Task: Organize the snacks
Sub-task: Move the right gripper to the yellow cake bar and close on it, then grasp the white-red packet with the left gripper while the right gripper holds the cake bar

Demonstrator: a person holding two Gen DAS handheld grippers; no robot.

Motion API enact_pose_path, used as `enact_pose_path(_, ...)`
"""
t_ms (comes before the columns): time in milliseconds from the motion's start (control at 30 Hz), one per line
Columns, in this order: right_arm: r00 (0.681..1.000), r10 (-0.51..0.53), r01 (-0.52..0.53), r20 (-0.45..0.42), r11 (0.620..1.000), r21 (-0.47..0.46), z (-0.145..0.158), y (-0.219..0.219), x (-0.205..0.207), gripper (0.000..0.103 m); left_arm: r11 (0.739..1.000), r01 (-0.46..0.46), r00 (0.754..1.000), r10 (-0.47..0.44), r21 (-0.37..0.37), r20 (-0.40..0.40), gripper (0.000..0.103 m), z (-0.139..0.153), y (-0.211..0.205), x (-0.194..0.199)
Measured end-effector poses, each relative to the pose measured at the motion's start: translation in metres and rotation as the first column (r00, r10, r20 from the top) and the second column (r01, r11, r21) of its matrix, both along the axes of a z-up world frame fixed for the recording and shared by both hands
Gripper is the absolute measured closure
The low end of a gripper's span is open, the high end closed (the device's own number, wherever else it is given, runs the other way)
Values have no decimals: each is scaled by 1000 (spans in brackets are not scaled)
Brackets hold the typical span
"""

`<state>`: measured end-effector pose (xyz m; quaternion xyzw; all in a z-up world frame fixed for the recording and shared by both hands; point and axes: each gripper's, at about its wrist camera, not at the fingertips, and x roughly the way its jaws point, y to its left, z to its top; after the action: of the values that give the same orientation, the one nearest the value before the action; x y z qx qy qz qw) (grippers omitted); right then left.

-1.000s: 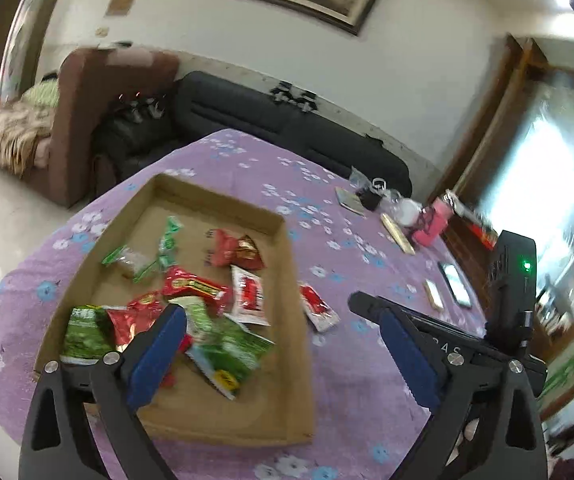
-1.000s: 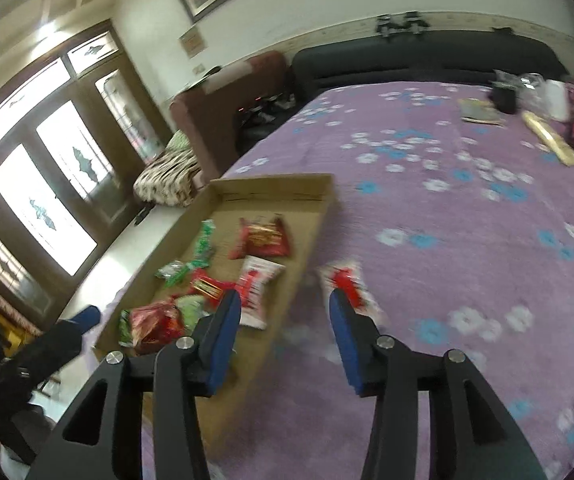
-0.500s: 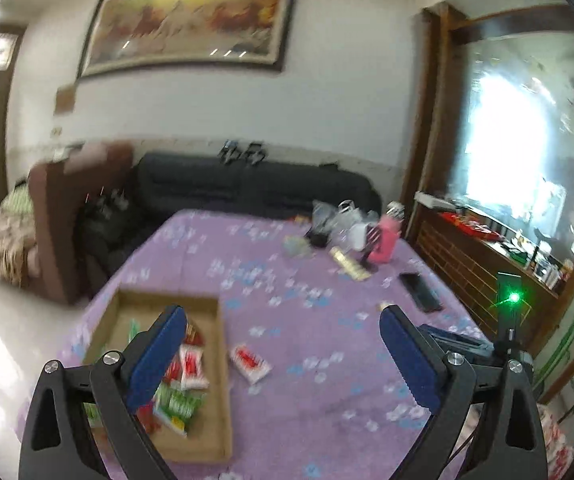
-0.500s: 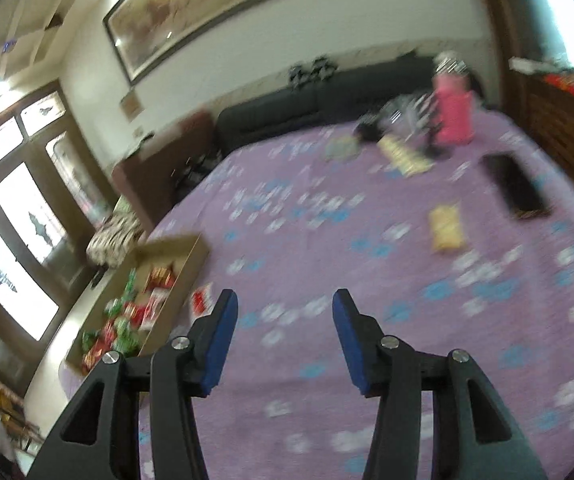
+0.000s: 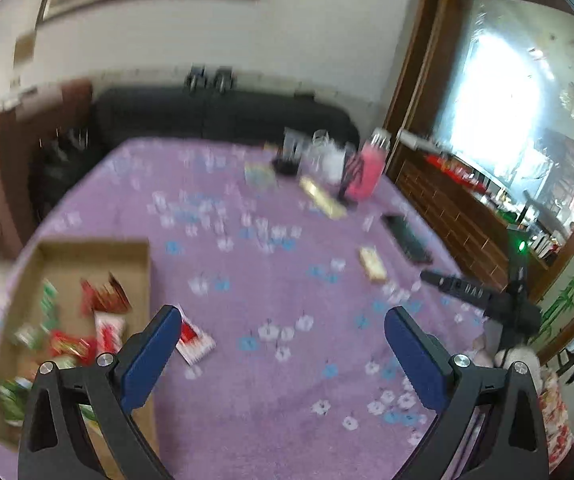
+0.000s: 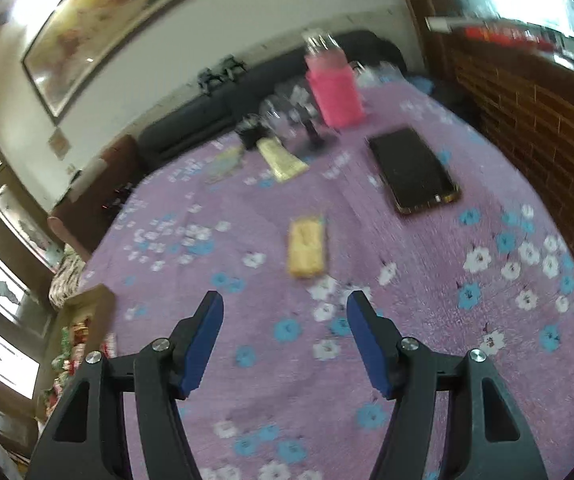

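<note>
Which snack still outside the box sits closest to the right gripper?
The small yellow packet, just ahead of the right gripper, whose jaws are opening and empty. The red-and-white packet lies beside the cardboard box.

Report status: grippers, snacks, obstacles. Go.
Left gripper open, empty. Right gripper opening, empty. Yellow snack loose ahead of right; red-white packet beside cardboard tray. Phone nearby, path clear.

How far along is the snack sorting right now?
Done: several packets lie in the cardboard tray. In hand: nothing; the left gripper is open and empty, the right gripper is opening, empty. Left: the red-and-white packet beside the tray and the yellow snack mid-table.
</note>
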<state>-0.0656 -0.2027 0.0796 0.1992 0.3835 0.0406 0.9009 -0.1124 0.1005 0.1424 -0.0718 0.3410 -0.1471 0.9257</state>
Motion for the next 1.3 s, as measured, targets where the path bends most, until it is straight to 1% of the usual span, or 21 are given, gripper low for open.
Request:
enact_pose_path(67,1000,-7,6,-24,1000,-11,-11,1,14,40,1000,16,998,-17,-18,-62,1,-27,-9,14)
enact_pose_path(167,999,-7,4,-53,999,-38,-21,7,36,40,999,35,993,-36,-17,-116,1,-53,-25,26)
enact_pose_path(367,991,-23,3,-130,988,-152,-49,24,92,40,998,69,985,-68,0,-158,1,-84,-46,36)
enact_pose_path(433,991,-38,12,-127,980,-197,-54,28,103,40,997,80,982,-77,12,-171,1,-92,-53,39)
enact_pose_path(467,993,-35,7,-116,971,-239,-55,34,108,40,996,92,980,-88,13,-180,1,-97,-57,40)
enact_pose_path(500,993,-28,-4,-119,965,-262,-56,38,113,41,995,99,978,-95,13,-188,1,-100,-59,40)
enact_pose_path(567,994,-17,-18,-112,953,-303,-56,45,116,62,994,107,974,-103,12,-203,1,-106,-63,45)
enact_pose_path(600,994,-20,-17,-109,944,-329,-56,48,116,70,994,109,972,-105,11,-209,1,-108,-64,46)
enact_pose_path(767,993,18,-54,-120,951,-305,-56,54,106,70,995,95,965,-94,-7,-245,1,-122,-63,51)
enact_pose_path(900,988,61,-95,-141,964,-248,-53,63,84,70,996,92,969,-86,15,-231,1,-124,-66,46)
enact_pose_path(1000,983,103,-133,-154,970,-201,-52,76,64,71,997,77,970,-72,12,-231,1,-124,-65,44)
enact_pose_path(1200,979,160,-178,-126,973,-150,-51,95,44,71,997,77,970,-76,-6,-230,1,-125,-62,40)
enact_pose_path(1300,981,164,-178,-104,973,-148,-52,96,42,71,995,91,967,-98,-40,-237,1,-123,-57,40)
